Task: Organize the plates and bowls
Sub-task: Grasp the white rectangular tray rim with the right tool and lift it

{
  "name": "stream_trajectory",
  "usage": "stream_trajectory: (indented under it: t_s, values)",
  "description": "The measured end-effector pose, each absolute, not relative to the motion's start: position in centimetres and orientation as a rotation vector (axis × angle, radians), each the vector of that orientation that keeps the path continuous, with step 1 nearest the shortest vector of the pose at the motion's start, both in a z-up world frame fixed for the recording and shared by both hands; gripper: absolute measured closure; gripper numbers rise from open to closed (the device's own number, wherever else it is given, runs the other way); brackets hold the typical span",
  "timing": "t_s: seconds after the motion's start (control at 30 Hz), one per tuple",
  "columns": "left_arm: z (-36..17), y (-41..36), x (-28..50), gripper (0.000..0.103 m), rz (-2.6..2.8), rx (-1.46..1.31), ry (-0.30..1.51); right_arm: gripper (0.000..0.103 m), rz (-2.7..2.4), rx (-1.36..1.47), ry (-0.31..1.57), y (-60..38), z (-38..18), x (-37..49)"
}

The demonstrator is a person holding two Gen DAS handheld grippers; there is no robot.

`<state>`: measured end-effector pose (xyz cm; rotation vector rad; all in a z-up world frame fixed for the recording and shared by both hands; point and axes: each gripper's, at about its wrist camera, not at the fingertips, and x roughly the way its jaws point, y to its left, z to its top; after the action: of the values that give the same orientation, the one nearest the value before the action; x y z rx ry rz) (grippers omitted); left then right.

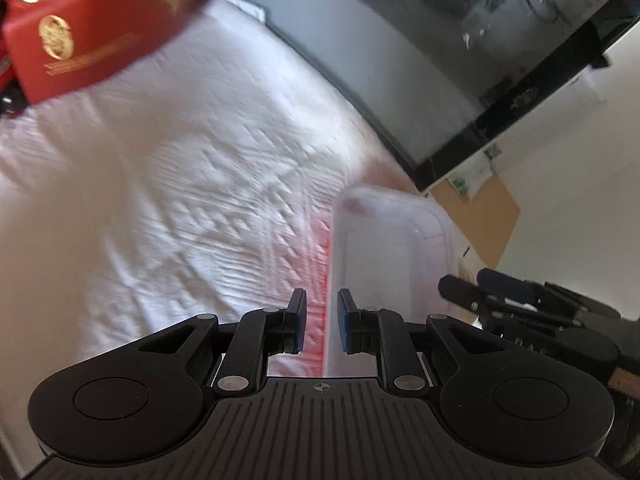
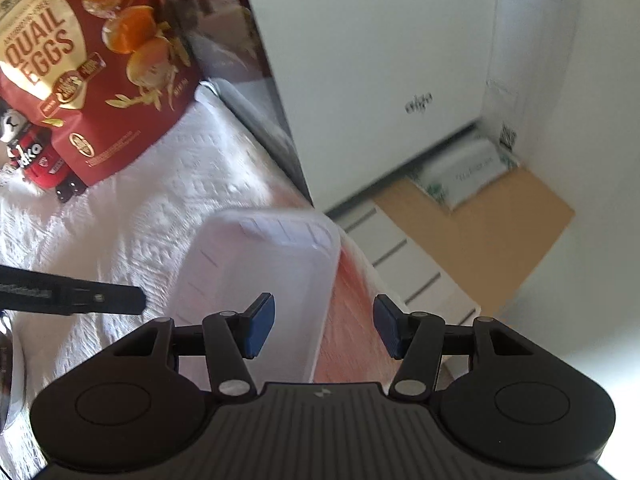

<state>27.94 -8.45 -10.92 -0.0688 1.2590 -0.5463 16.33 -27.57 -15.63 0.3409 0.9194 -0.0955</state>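
A translucent white plastic bin [image 1: 384, 248] lies on the white textured cloth [image 1: 180, 200]; it looks empty. My left gripper [image 1: 322, 320] hangs over the bin's left rim, its jaws a narrow gap apart with the rim in line between them and the pads not pressing on it. My right gripper [image 2: 324, 326] stands open over the bin [image 2: 260, 264], whose right rim runs between its pads untouched. The right gripper [image 1: 470, 282] also shows at the far side of the bin. A shiny metal rim [image 2: 10, 380] peeks in at the left edge, blurred.
A red box with gold print [image 1: 80, 20] and a red quail-egg bag [image 2: 80, 60] stand at the back of the cloth. A dark screen [image 1: 440, 40] leans behind. Past the table edge are a white cabinet [image 2: 360, 80], drawers [image 2: 404, 272] and cardboard [image 2: 480, 232].
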Motion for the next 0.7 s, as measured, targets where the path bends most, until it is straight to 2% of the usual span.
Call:
stream_trajectory:
  t_s: [0.2, 0.27, 0.37, 0.53, 0.7]
  values:
    - [-12.5, -11.1, 28.4, 0.085, -0.526, 0.004, 1.260, 0.050, -0.035, 0.395, 0.984, -27.3, -17.4, 16.7]
    - [-13.0, -11.6, 28.4, 0.085, -0.522, 0.027, 1.264, 0.060, -0.009, 0.390, 1.006, -26.9, -18.0, 16.8]
    - [-13.6, -11.8, 28.6, 0.085, -0.514, 0.032, 1.274, 0.067, 0.026, 0.380, 1.031, -26.6, -18.3, 17.0]
    - [-13.7, -10.1, 28.4, 0.085, -0.469, -0.025, 1.283, 0.069, 0.095, 0.344, 1.030, -25.1, -17.6, 17.9]
    - [-12.6, -4.6, 27.5, 0.085, -0.355, -0.159, 1.259, 0.069, 0.221, 0.284, 1.025, -21.6, -16.6, 20.5]
